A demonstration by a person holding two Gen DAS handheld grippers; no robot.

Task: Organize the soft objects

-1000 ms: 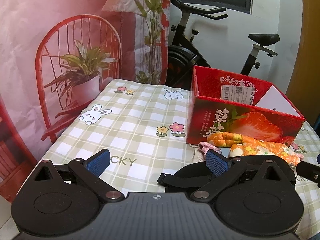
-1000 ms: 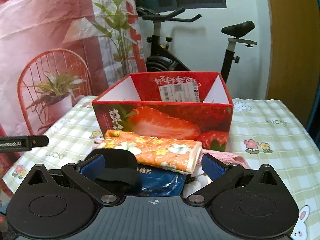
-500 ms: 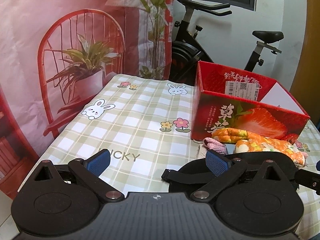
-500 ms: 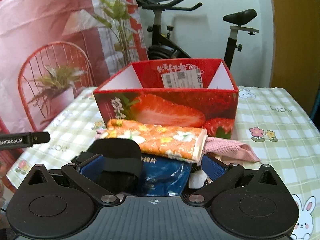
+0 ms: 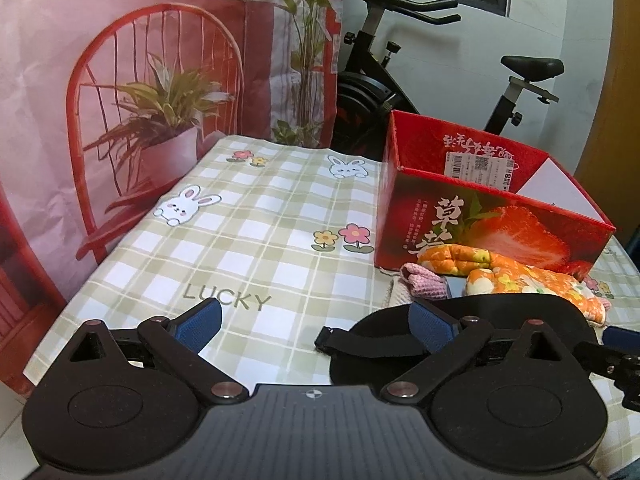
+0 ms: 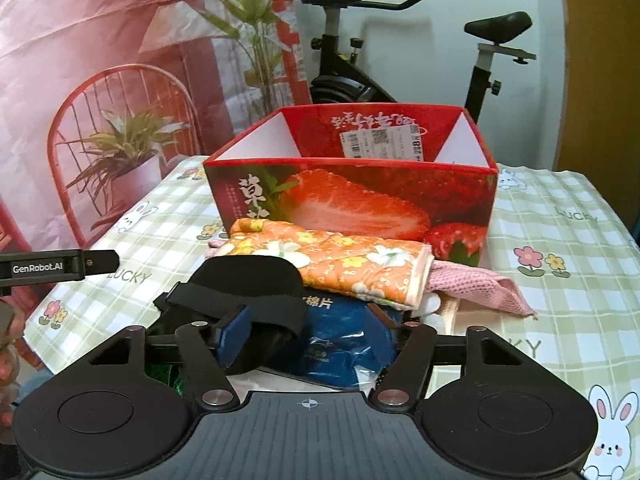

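Note:
A pile of soft things lies in front of the red strawberry box (image 6: 360, 204): a black eye mask (image 6: 248, 276), an orange floral oven mitt (image 6: 340, 260), a pink cloth (image 6: 472, 280) and a blue packet (image 6: 336, 328). My right gripper (image 6: 308, 320) is closing its jaws low on the pile. The blue packet and the mask's strap fill the gap between its pads. My left gripper (image 5: 316, 314) stands open over the checked tablecloth with nothing between its fingers. Its right finger sits just in front of the eye mask (image 5: 500, 312), beside the mitt (image 5: 520, 276).
The box (image 5: 480, 216) stands open-topped behind the pile. An exercise bike (image 6: 360, 60) stands behind the table, and a printed pink backdrop (image 5: 120, 80) hangs at the left. The tablecloth (image 5: 260, 232) lies bare left of the box. The left gripper's side (image 6: 60, 266) shows at the right view's left edge.
The right gripper's jaws have narrowed from wide open and now sit against the blue packet and the mask strap. The left gripper stays open and has hardly moved.

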